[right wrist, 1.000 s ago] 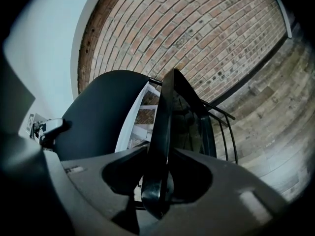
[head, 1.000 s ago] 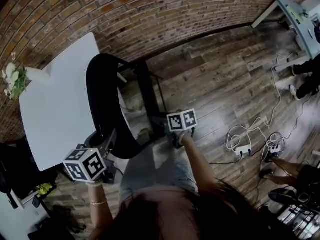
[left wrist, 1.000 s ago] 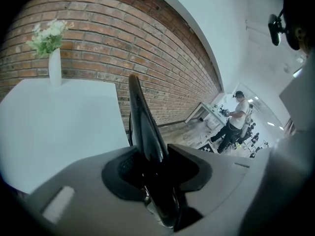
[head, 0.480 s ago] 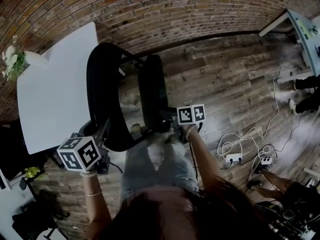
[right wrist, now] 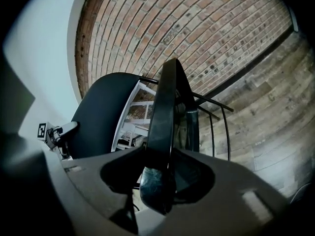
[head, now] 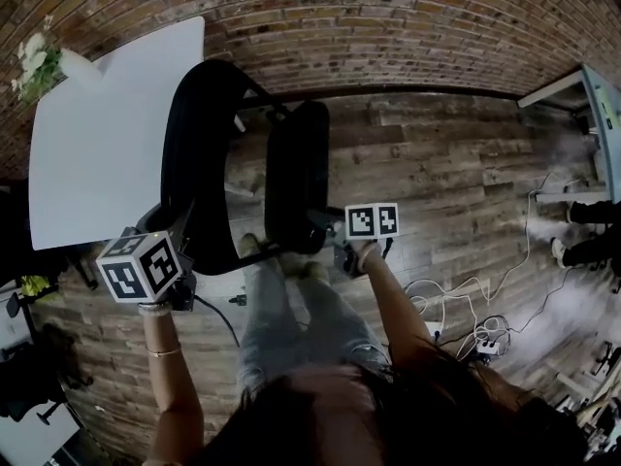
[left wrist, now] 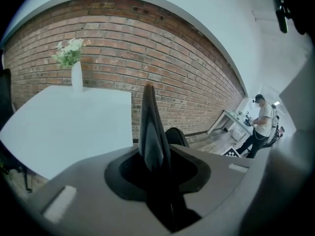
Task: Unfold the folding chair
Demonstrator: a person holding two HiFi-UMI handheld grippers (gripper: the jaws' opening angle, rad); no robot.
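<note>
Plank floor (head: 466, 163), with a brick wall (head: 388, 17) behind the white table (head: 97, 134).

Count: one table, one vase of flowers (left wrist: 76, 75) on its far corner, and one black folding chair (head: 194, 163) just beside the table. The chair's seat is tipped up, apart from the backrest.

Two grippers:
- **Left gripper** (head: 167, 233): nearest the table and angled down. Its jaws have just been closing and are clamped on the backrest rim.
- **Right gripper** (head: 335, 244): on the chair's far side from the table, arm stretched forward. Its jaws have just been widening, with the seat edge between them and the pads on it.

Glossy chair seat (head: 296, 178), rough brick wall (head: 388, 22)
</note>
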